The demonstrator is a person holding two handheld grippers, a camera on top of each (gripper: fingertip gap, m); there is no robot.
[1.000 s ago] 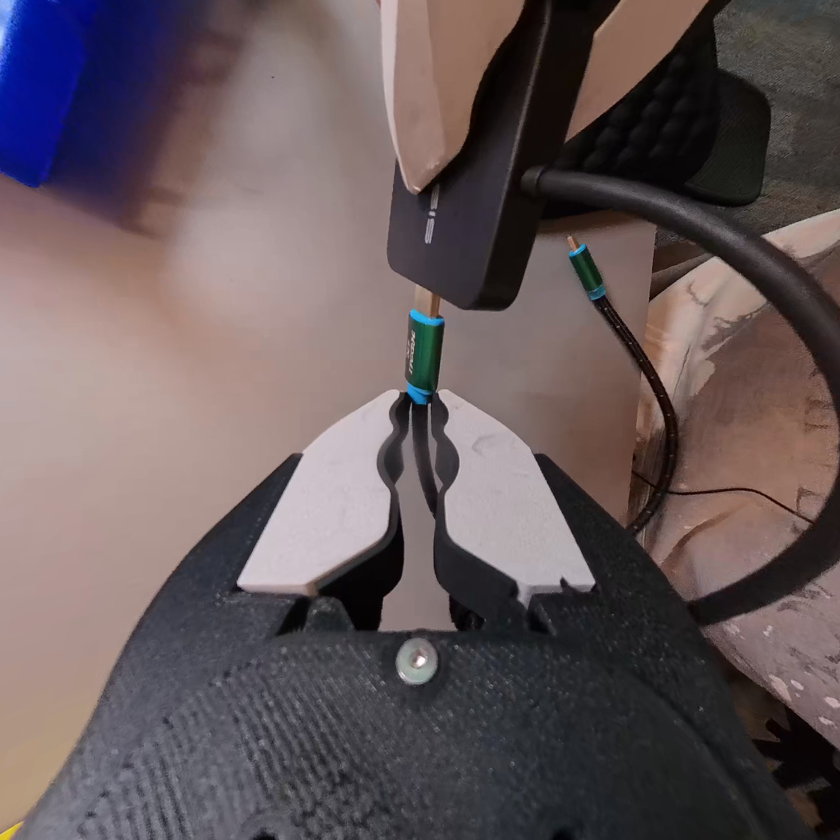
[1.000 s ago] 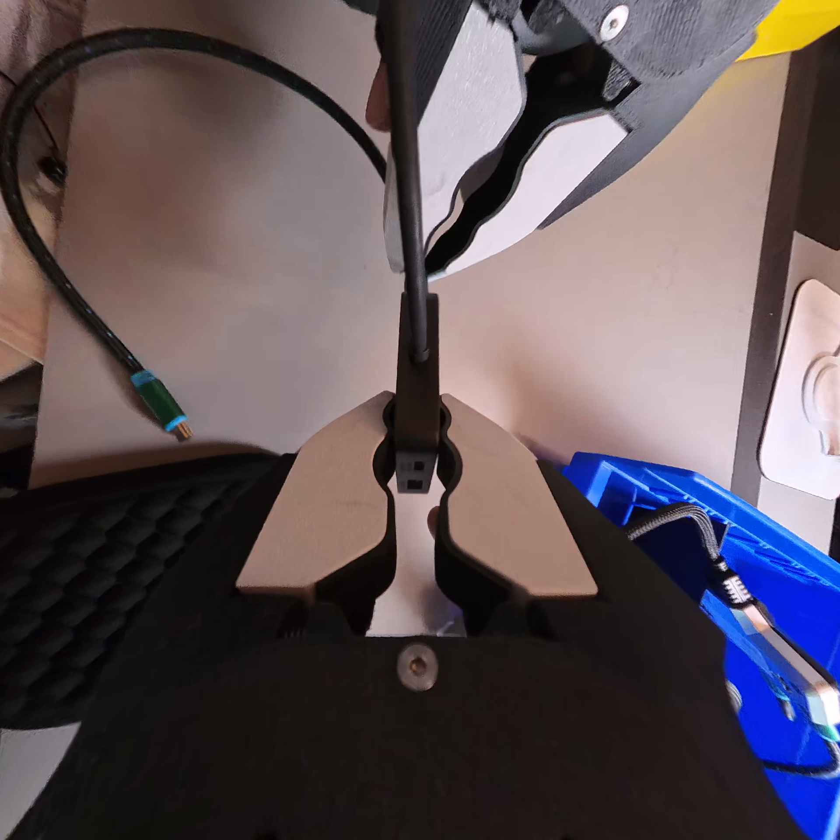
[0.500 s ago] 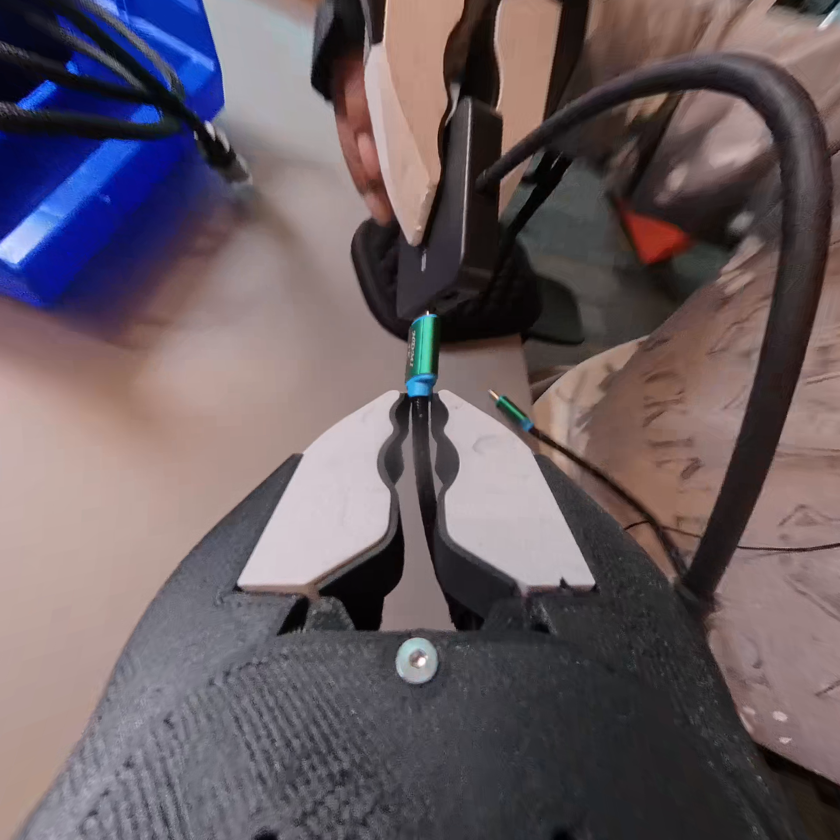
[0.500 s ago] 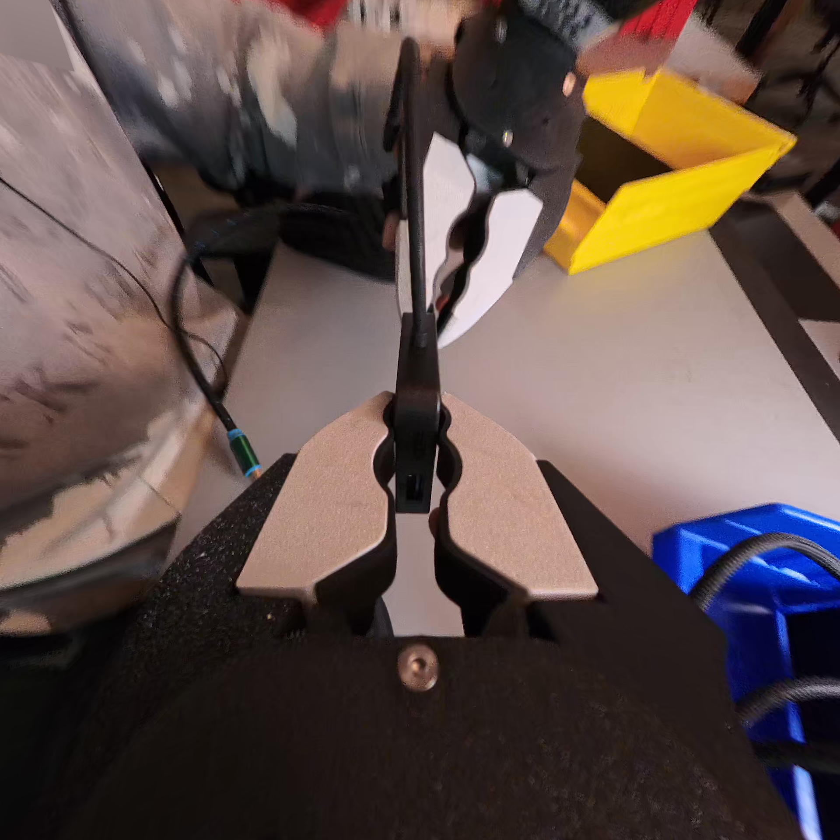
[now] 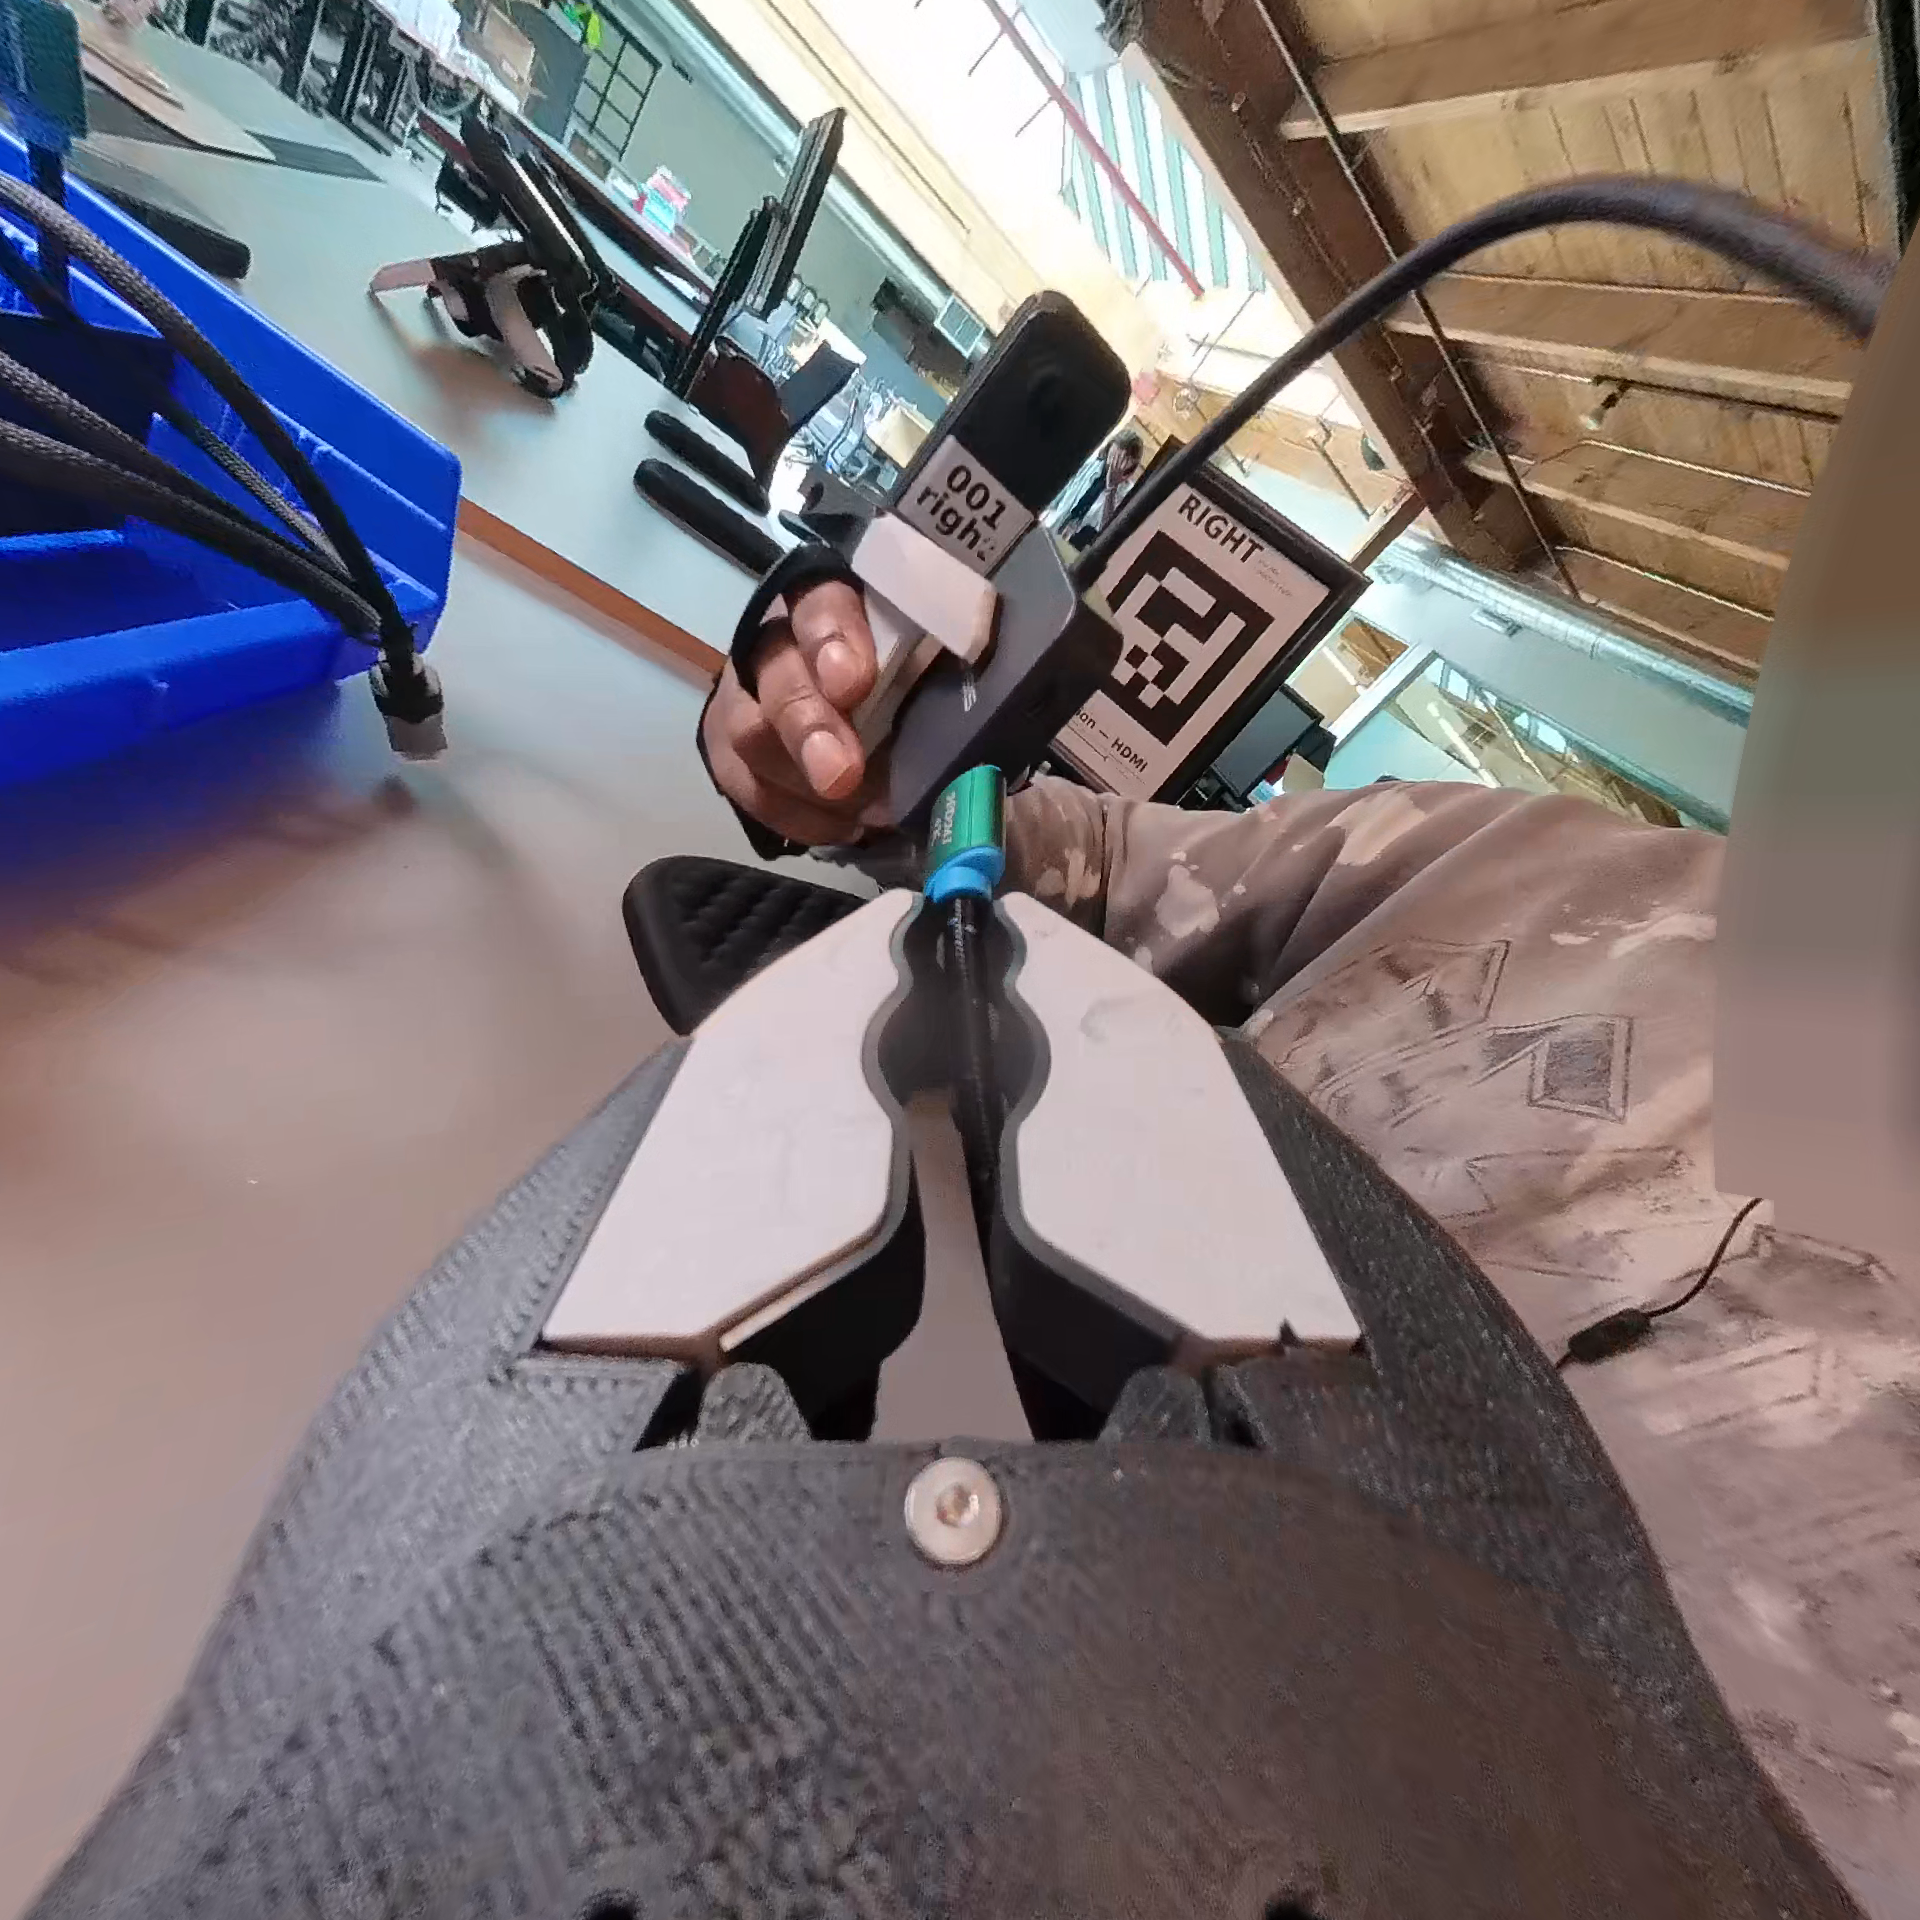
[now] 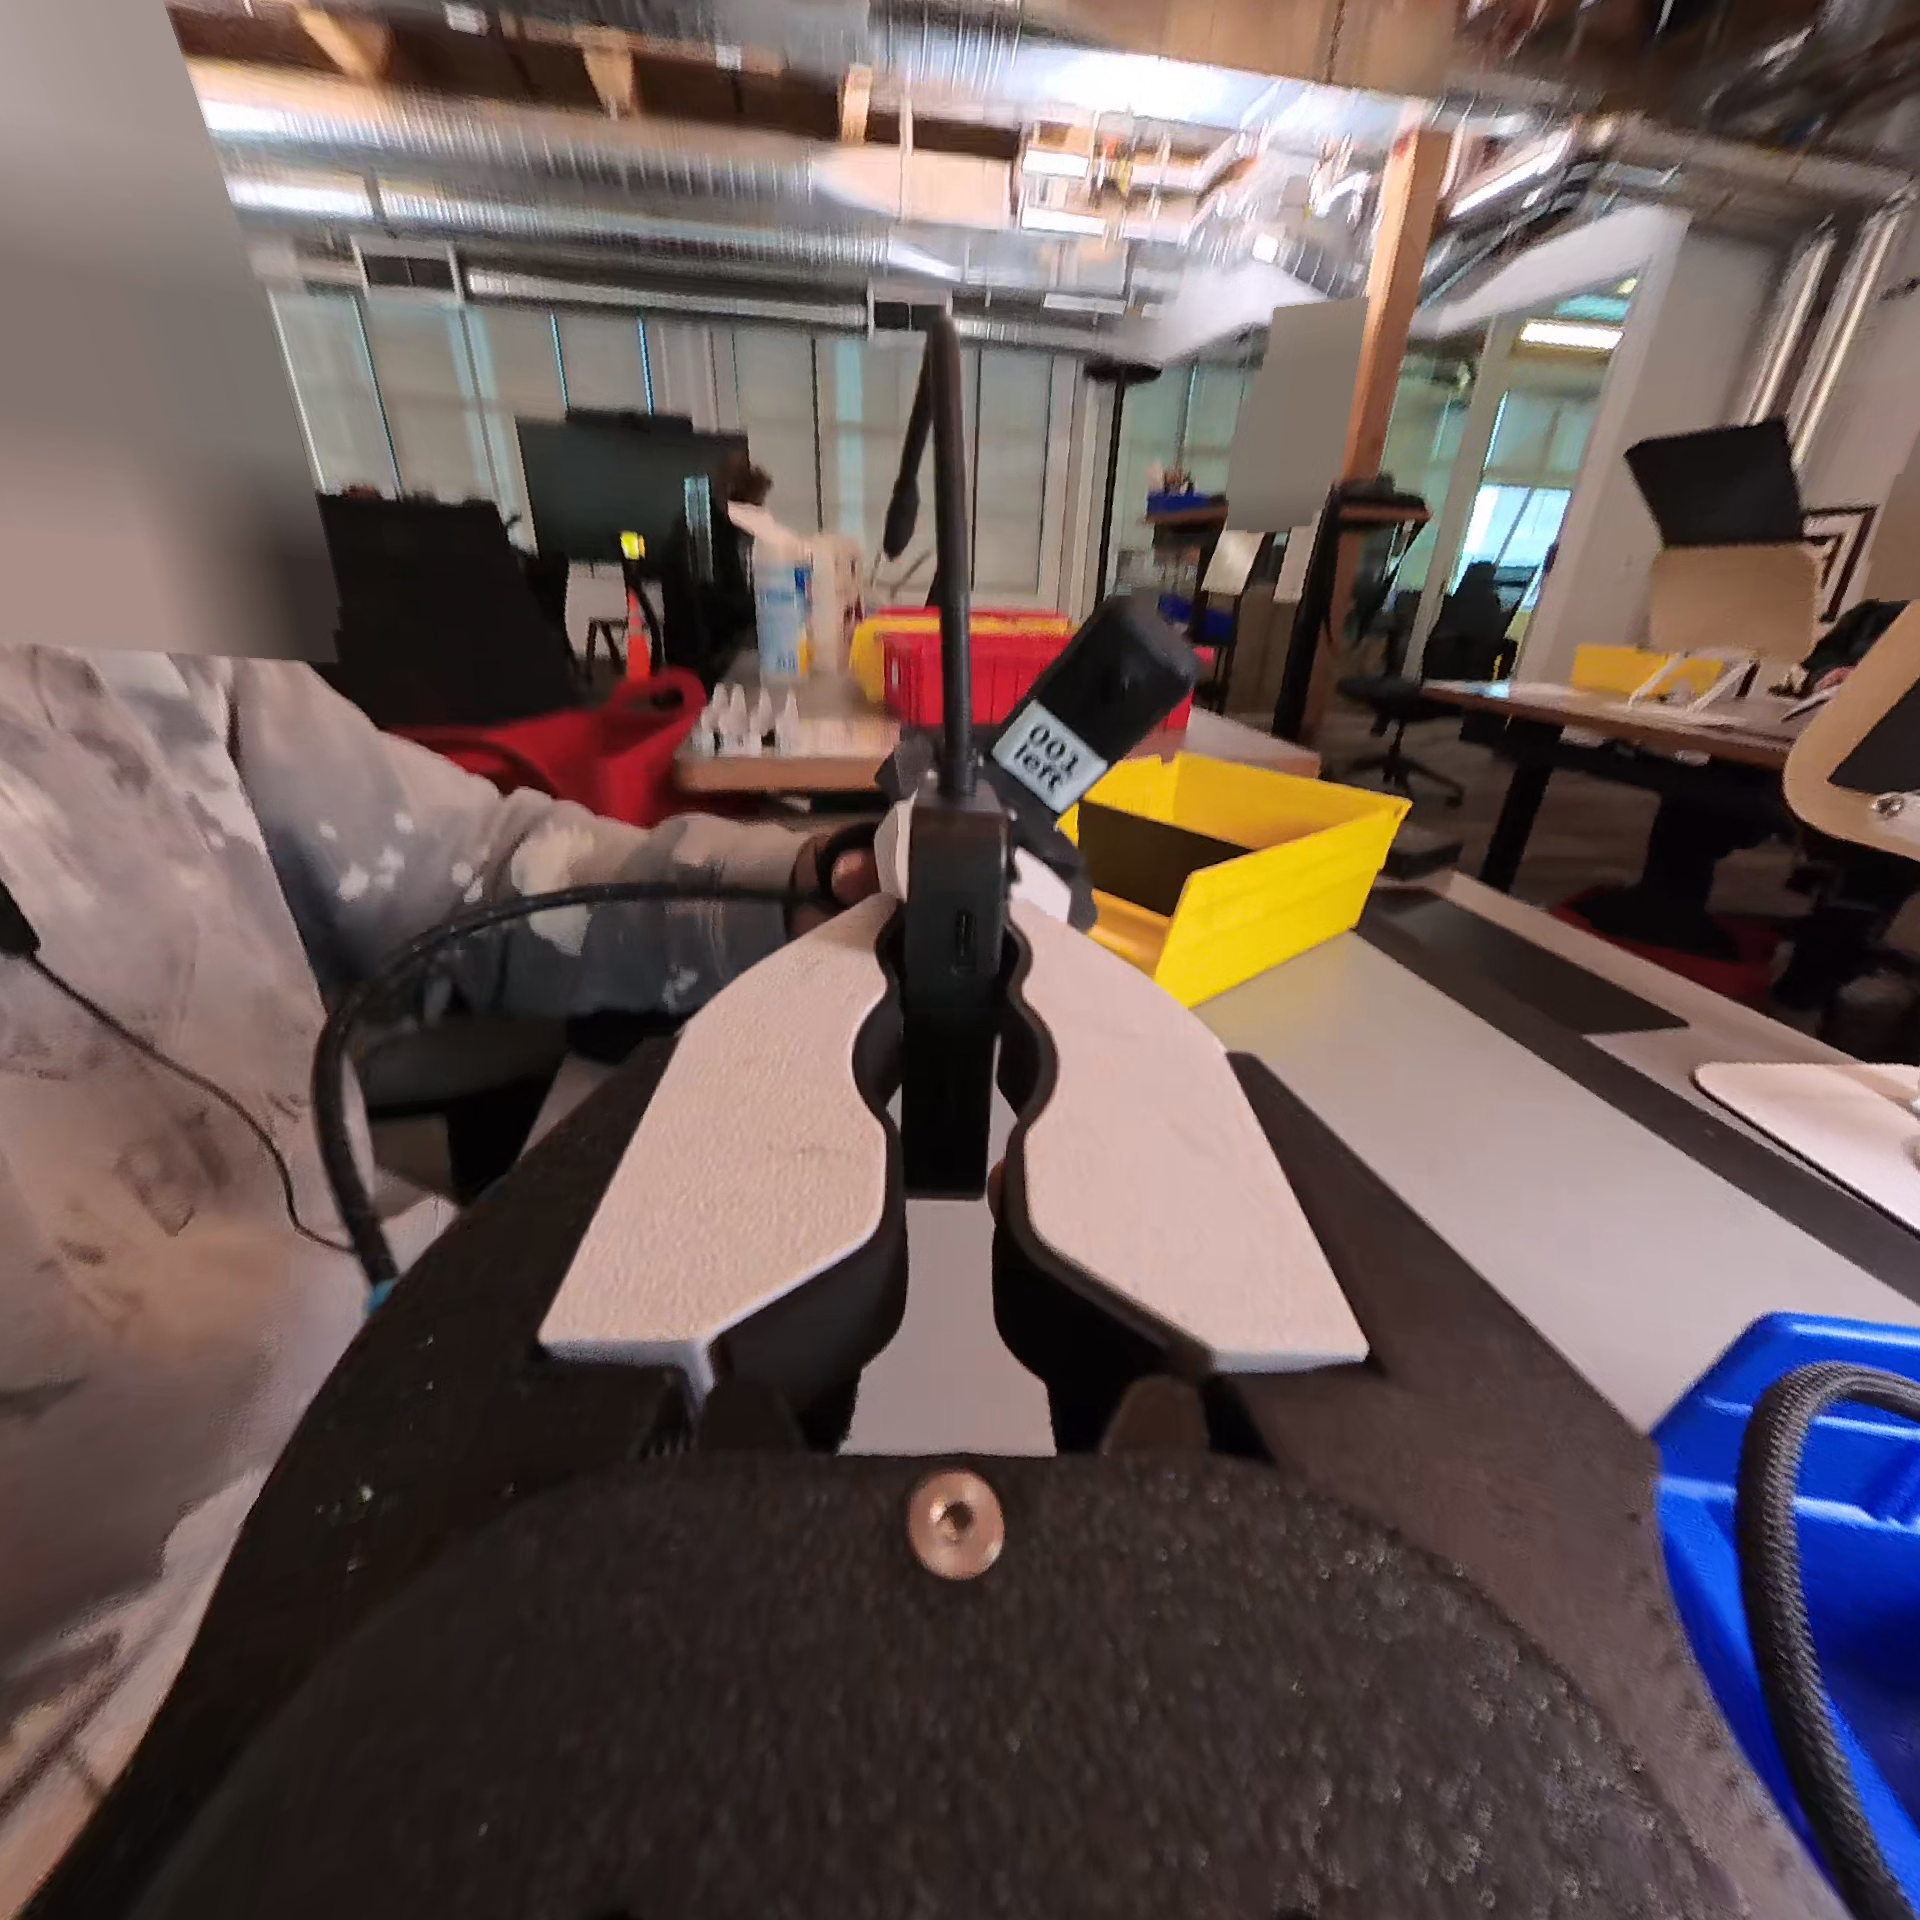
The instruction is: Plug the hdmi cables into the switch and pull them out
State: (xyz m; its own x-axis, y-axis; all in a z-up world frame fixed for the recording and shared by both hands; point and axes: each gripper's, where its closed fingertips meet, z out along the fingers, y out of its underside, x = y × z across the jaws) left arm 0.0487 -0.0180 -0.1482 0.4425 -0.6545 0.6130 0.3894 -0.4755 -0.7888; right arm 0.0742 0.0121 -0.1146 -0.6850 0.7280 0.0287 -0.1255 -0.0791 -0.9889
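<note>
Pinching: left gripper (image 5: pixel 954 914) on one cable (image 5: pixel 975 1039) | right gripper (image 6: pixel 951 914) clamps one switch (image 6: pixel 951 997)

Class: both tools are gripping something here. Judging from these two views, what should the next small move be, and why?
Probably a short straight pull apart. The left tool pinches the cable just behind the green plug, which looks seated in the switch clamped by the right tool. Pulling along the plug's axis should free it without bending.

Bright daylight from windows, fisheye-warped edges; blurred background, masked patches
</note>
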